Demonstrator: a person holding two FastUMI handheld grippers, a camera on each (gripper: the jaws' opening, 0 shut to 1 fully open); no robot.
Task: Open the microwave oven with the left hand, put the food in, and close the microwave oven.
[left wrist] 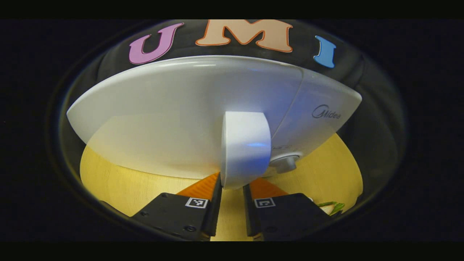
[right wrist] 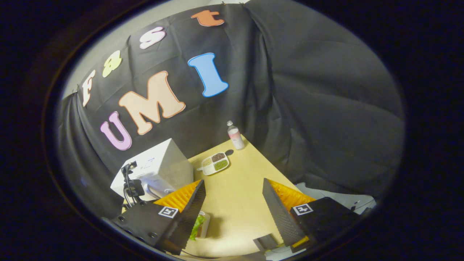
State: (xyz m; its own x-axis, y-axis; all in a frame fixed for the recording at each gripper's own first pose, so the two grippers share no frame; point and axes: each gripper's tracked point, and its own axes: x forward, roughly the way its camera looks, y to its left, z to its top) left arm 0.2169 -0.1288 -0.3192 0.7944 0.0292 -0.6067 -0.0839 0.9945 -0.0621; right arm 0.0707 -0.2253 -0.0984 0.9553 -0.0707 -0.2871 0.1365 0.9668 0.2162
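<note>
Orange fingers of my left gripper (left wrist: 232, 190) are sitting on either side of the white door handle (left wrist: 245, 148), but whether they are clamped on it I cannot tell. I am pulling, I judge, along the door's arc, wrist turning with the hinge so the handle does not slip out. My right gripper (right wrist: 232, 203) is hanging wide apart over the table (right wrist: 235, 188), food (right wrist: 198, 224) just under its left finger, microwave (right wrist: 159, 163) well beyond.
</note>
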